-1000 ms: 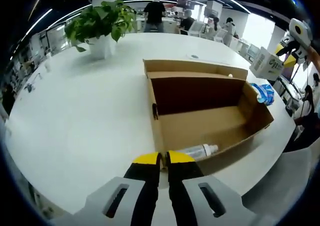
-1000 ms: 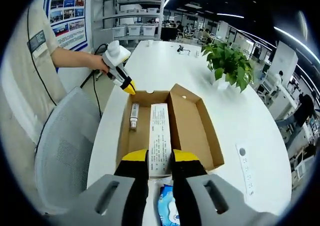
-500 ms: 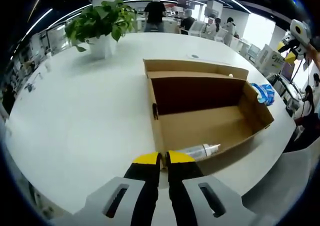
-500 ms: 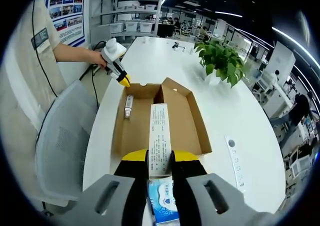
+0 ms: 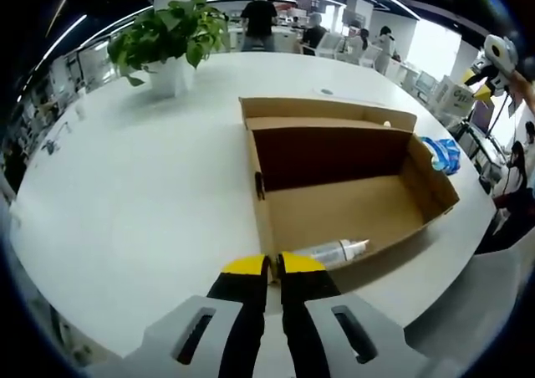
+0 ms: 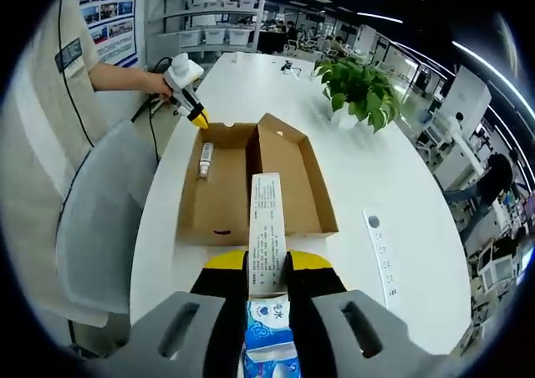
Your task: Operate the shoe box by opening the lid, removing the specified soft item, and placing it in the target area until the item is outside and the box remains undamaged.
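The open cardboard shoe box (image 5: 343,198) (image 6: 219,198) lies on a white table (image 5: 142,186). A clear bottle (image 5: 334,251) (image 6: 203,159) rests inside along one wall. My left gripper (image 5: 273,265) (image 6: 201,120) is shut and empty, just outside that wall. My right gripper (image 6: 267,261) (image 5: 485,89) is shut on a long white printed carton (image 6: 267,232) (image 5: 454,102), held up past the box's far end. A blue soft tissue pack (image 5: 440,154) (image 6: 269,340) lies on the table outside the box, below the right gripper.
A potted plant (image 5: 167,39) (image 6: 361,84) stands on the table beyond the box. A grey chair (image 6: 96,227) sits at the table's edge beside the person's sleeve (image 6: 50,127). A socket strip (image 6: 380,246) lies on the table. People stand in the background.
My right gripper has drawn back and up from the box with the white carton, so the box looks smaller and the tissue pack now lies under it. The left gripper stays still.
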The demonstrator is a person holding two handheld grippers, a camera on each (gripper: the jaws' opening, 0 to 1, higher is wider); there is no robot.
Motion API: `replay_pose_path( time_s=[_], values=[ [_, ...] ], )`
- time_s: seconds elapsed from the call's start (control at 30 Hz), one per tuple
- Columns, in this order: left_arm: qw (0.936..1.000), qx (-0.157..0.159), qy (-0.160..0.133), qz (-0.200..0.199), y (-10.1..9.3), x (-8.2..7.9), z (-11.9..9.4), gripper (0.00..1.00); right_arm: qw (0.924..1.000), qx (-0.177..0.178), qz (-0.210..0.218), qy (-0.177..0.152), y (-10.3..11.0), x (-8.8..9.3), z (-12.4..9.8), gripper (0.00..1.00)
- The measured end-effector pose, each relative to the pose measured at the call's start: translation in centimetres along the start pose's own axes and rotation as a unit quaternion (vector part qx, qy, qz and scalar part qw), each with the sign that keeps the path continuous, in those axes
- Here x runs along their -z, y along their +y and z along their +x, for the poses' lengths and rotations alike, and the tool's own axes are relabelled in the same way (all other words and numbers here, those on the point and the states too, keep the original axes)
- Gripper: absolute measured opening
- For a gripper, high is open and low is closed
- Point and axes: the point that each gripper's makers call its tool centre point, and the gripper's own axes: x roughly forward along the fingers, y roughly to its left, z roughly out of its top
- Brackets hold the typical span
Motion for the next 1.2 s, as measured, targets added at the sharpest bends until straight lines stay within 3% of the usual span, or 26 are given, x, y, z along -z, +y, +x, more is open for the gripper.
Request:
replay_pose_path(
  time_s=[0.47, 1.2],
  values=[
    [1.0, -0.001, 0.005, 0.002, 0.0, -0.1, 0.0, 0.02, 0.9992, 0.014, 0.007, 0.036, -2.9, 4.5, -1.2, 0.14],
    [0.9999, -0.001, 0.017, 0.002, 0.1, -0.1, 0.2, 0.02, 0.9954, 0.012, 0.022, 0.093, -6.1, 12.3, -0.8, 0.14]
  ],
)
